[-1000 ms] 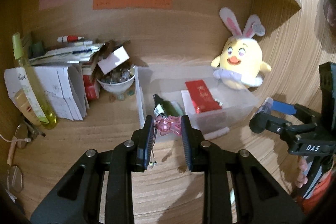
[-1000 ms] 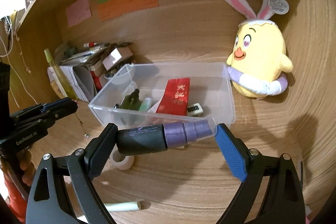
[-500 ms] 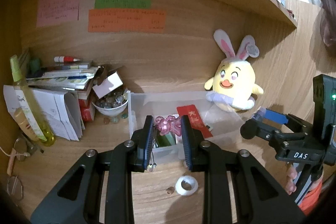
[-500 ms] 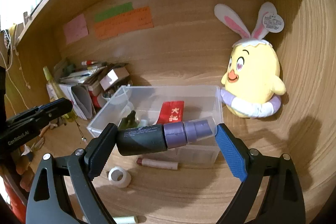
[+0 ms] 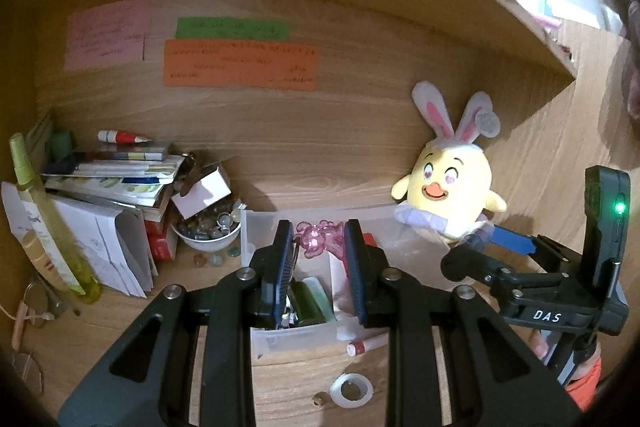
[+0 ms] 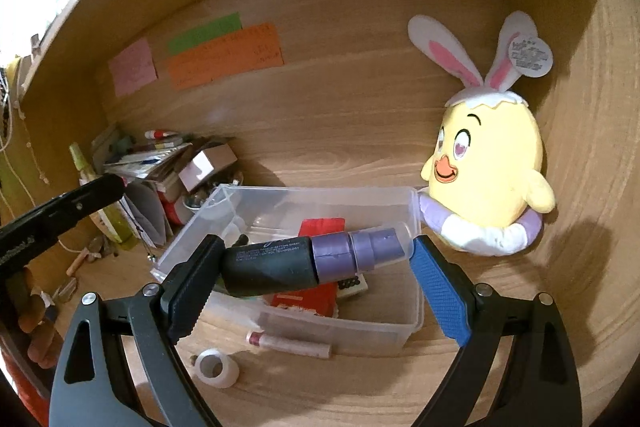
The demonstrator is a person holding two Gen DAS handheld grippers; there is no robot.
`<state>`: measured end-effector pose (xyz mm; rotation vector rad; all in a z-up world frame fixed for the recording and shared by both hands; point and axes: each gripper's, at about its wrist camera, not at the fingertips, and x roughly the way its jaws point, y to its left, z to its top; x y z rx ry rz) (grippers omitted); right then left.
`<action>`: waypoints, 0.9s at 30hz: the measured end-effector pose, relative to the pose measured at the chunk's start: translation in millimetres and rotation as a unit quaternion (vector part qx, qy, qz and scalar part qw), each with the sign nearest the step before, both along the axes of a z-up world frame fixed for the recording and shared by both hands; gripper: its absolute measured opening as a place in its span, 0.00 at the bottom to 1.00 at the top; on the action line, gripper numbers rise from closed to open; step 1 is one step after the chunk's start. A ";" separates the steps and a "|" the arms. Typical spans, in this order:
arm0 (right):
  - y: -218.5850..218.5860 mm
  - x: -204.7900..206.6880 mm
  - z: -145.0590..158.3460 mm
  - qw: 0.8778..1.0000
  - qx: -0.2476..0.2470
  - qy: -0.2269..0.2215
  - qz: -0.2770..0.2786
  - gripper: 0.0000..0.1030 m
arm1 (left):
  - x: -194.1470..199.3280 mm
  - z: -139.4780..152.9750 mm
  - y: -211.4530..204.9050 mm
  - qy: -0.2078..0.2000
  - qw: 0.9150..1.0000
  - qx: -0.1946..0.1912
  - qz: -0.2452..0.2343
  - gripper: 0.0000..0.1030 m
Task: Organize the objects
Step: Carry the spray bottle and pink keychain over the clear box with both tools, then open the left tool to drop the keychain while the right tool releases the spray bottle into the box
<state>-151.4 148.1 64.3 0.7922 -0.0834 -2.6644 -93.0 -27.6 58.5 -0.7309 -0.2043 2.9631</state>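
My left gripper is shut on a pink translucent bear charm and holds it above the clear plastic bin. My right gripper is shut on a black spray bottle with a purple cap, held sideways above the same bin. The bin holds a red packet, a dark green bottle and other small items. The right gripper also shows in the left wrist view, to the right of the bin.
A yellow bunny-eared plush leans at the back right. A white tape roll and a lipstick-like tube lie on the desk in front of the bin. A bowl of glass beads, stacked papers and a yellow-green spray bottle stand left.
Both grippers have lifted and now hang higher over the bin, still holding their objects. The tape roll and the tube in front of the bin have come into view.
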 end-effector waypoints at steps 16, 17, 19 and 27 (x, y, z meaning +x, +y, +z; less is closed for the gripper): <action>-12.6 -39.3 -41.3 0.998 0.024 -0.062 -0.011 0.90 | -37.4 -45.0 -3.7 -0.069 0.998 -0.005 0.002 0.25; -13.4 -40.7 -43.0 0.998 0.026 -0.064 -0.011 0.90 | -38.7 -47.1 -3.9 -0.072 0.997 -0.005 0.002 0.25; -14.2 -43.6 -47.0 0.997 0.030 -0.070 -0.012 0.89 | -41.5 -51.7 -4.9 -0.078 0.997 -0.004 0.003 0.25; -15.1 -52.0 -56.7 0.996 0.040 -0.083 -0.018 0.90 | -51.9 -68.5 -7.8 -0.105 0.994 0.000 0.001 0.25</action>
